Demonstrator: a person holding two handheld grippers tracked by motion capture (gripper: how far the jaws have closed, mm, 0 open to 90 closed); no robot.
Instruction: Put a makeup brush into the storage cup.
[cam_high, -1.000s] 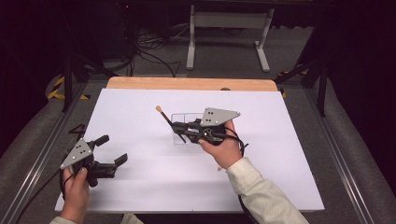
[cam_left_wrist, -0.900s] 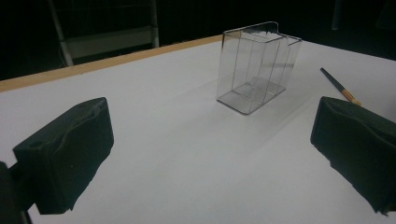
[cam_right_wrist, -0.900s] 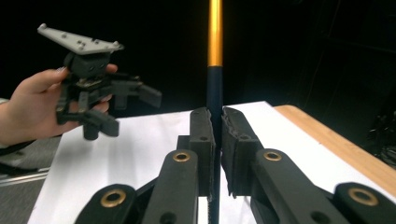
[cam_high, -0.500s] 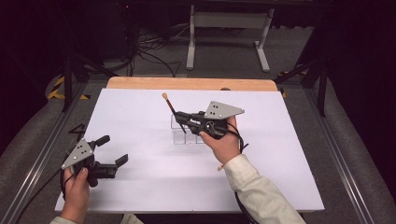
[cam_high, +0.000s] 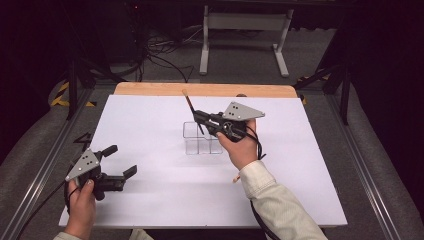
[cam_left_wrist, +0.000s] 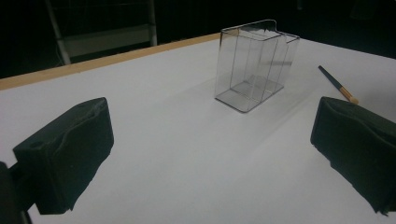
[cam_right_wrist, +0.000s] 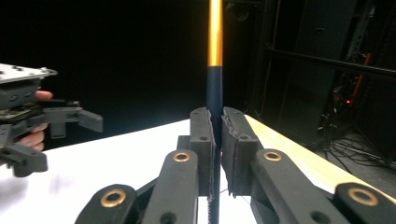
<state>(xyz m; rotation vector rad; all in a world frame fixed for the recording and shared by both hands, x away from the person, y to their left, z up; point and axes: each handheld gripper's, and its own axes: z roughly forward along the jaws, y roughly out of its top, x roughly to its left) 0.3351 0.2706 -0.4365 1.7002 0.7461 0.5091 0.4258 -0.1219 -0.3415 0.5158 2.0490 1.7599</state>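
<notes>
right tool (cam_high: 200, 119): jaws were clamped tight on a paintbrush (cam_high: 192, 111), held above the bench over the far-left part of the clear organiser; person's right hand (cam_high: 239, 147) gripped the body, grey three-cornered plate on top.
paintbrush: dark blue handle with a light wooden end, pinched at mid-handle; in the high view it slanted up and toward the far edge of the bench, wooden end uppermost. In the right tool's view (cam_right_wrist: 214, 112) it ran straight up between the two pads, blue below, orange-gold above. Lower end hidden behind the jaws, can't tell if it reached inside the organiser.
clear organiser (cam_high: 201, 138): transparent box with inner dividers, upright near the middle of the bench, slightly toward the far edge; looked empty in the left tool's view (cam_left_wrist: 254, 65).
second brush (cam_left_wrist: 338, 85): dark handle, tan end, lay flat on the bench beyond the organiser, apart from it; its far end was cut off by the left tool's pad in that view.
left tool (cam_high: 119, 161): jaws spread wide, nothing between them, low at the near-left corner of the bench, held by the left hand (cam_high: 81, 202); well apart from the organiser.
bench (cam_high: 150, 120): white sheet over it, wooden strip along the far edge.
</notes>
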